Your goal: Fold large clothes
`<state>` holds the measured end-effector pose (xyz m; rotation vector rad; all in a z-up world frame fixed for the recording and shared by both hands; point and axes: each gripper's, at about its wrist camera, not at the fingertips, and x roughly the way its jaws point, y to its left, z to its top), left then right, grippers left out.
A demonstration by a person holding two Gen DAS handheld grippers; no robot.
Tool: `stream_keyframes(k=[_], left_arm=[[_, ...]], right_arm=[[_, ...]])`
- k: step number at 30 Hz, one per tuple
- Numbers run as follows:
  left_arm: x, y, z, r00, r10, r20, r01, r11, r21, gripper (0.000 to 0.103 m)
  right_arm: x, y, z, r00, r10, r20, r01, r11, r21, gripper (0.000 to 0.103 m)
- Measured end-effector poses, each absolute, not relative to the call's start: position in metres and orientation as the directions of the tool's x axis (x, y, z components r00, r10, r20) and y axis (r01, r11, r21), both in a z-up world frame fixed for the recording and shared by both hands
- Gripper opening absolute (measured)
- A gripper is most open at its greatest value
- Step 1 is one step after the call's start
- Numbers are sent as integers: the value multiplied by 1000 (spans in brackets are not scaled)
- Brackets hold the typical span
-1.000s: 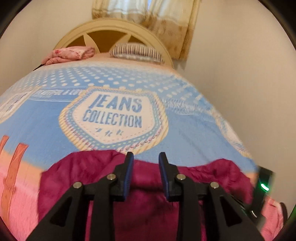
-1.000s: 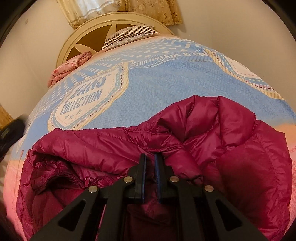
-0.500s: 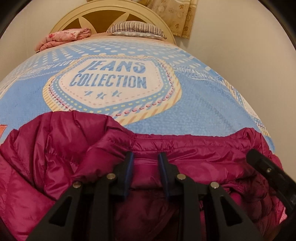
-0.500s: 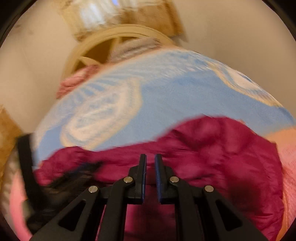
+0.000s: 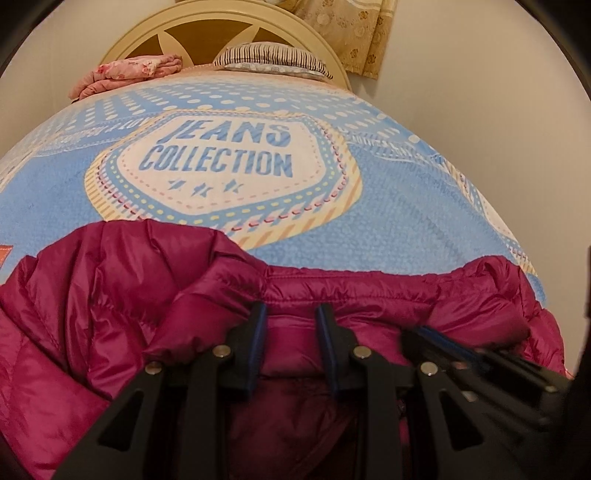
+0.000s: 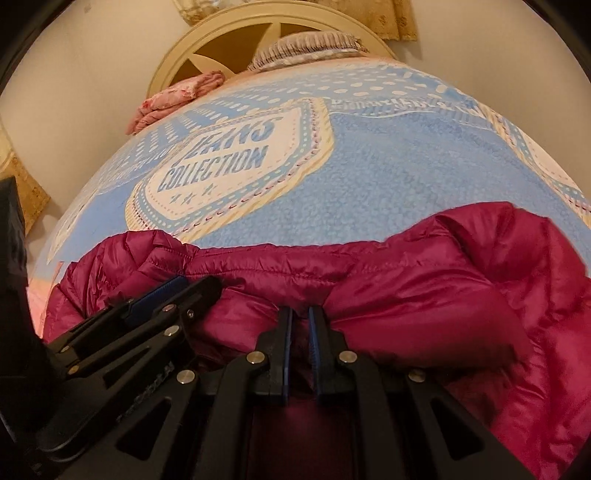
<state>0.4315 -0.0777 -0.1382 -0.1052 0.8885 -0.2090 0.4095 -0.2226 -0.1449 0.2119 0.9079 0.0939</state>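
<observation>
Across the bed lies a blue blanket (image 5: 388,229) printed with a large cream badge (image 5: 221,162) that reads "JEANS COLLECTION" in blue capitals, with small stars beneath the words; bands of smaller lettering along the blanket's borders are too blurred to read. On the near end of the blanket sits the task's thing, a magenta quilted puffer jacket (image 5: 122,288), bunched and partly doubled over. Its long axis runs side to side across the bed, and a stitched edge (image 6: 295,264) faces the headboard (image 5: 192,26); which end is the collar cannot be told.

The left gripper (image 5: 289,314) rests on the jacket near that stitched edge, its blue-padded fingers a moderate way apart with a ridge of jacket fabric between them; whether the pads actually pinch it cannot be told. The right gripper (image 6: 300,317) sits just beside it, its fingers nearly together and closed on a narrow pinch of the jacket. Each gripper shows in the other's camera, close alongside.

At the head of the bed a striped pillow (image 5: 273,59) and a folded pink floral cloth (image 5: 129,72) lie against the headboard, with a patterned curtain (image 5: 351,33) behind.
</observation>
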Motion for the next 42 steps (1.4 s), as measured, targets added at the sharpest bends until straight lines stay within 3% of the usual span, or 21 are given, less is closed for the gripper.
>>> stream_keyframes(k=[3,7,9,13,21,22,24,25,26,29,31,37,39,41,42], left_arm=[[432,-80,-138,614,-207,-762,137,978,-156,31],[431,-82,-138,616,-192,-764,136,981,-137,32],[431,-83,-138,618,-184,-765,137,983,-126,32],[432,-83,-138,617,-183,-765,136,983,-125,32],[421,-86,-115,590,-148,-794,171,984,-56,32],[410,-79,-103,612,-169,-773,185,980,-68,36],[385,-64,-81,663,-170,-729,201,979,-45,63],[367,-51,-69,696,-146,-703,187,982,-20,83],[354,-42,-63,716,-135,-685,175,985,-11,91],[306,-3,-46,731,-171,-660,176,983,-61,91],[270,25,-41,710,-228,-666,192,973,-128,91],[182,77,-53,702,-285,-652,218,959,-183,91],[161,87,-63,697,-301,-651,233,953,-192,91],[140,93,-73,691,-322,-647,246,947,-207,91],[128,98,-80,686,-335,-646,251,942,-222,91]], right_arm=[[383,-251,-120,697,211,-685,55,937,344,9],[374,-285,-118,676,53,-735,168,960,224,9],[379,-293,-134,631,85,-771,162,957,238,9],[379,-291,-148,677,75,-733,146,961,234,9],[376,-292,-125,631,58,-774,165,964,207,9],[359,-299,-110,676,61,-734,180,953,245,9],[323,-309,-79,769,68,-635,170,937,306,9],[305,-313,-66,792,65,-607,164,935,314,9],[293,-315,-58,798,62,-600,164,935,314,9],[239,-319,-38,817,91,-569,119,940,320,9],[208,-318,-36,813,67,-578,117,954,276,9],[90,-326,-50,796,74,-601,107,960,259,10],[59,-332,-56,787,91,-610,105,955,278,20],[30,-338,-61,788,90,-609,120,948,296,71],[10,-340,-64,796,79,-600,133,944,301,80]])
